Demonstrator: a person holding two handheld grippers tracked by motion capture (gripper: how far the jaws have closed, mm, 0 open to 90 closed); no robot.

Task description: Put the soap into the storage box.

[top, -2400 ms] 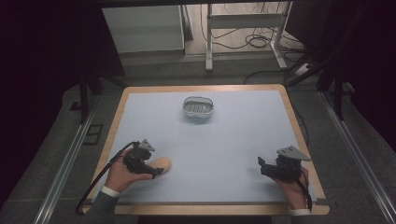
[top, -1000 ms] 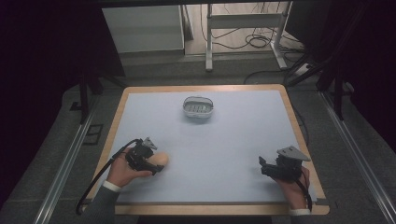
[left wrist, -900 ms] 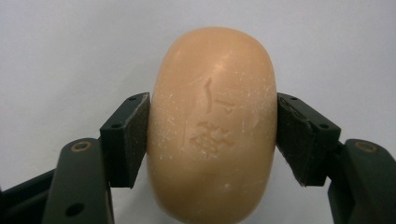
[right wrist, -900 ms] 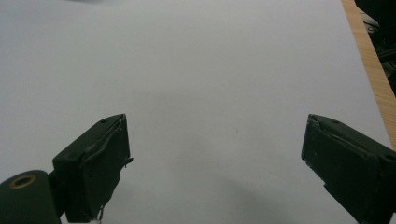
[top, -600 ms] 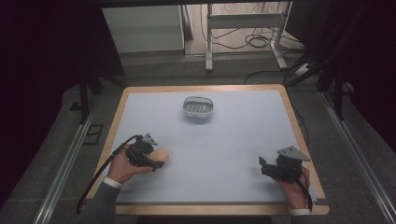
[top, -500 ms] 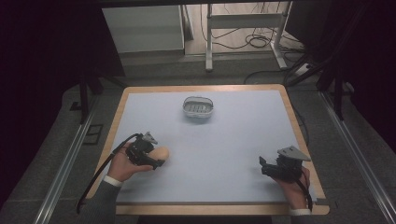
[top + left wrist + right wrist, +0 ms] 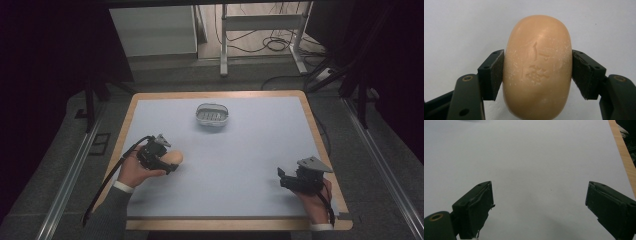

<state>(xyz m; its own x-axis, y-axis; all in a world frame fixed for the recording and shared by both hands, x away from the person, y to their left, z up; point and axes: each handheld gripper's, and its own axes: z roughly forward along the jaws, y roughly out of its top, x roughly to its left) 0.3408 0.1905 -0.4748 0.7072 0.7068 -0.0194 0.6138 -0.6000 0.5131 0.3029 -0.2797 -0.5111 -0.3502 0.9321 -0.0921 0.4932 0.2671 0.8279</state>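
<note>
The soap bar [image 7: 537, 67] sits pinched between both jaws of the left tongs [image 7: 537, 75], near the white basket [image 7: 212, 115]. The right tongs [image 7: 539, 207] stand spread wide over the bare worktop [image 7: 536, 157], farther from the basket and holding nothing.

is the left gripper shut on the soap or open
Shut on the soap: in the left gripper view both jaws of the left gripper press against its sides.

Left gripper [image 7: 537, 72]: we see black jaws with flat rectangular pads, small screws, brass-ringed holes.
Right gripper [image 7: 539, 207]: we see black jaws, worn pad edges, a grey three-cornered plate on top.
Cables: we see black ones trailing.
Sleeves: we see grey, with white cuffs.
</note>
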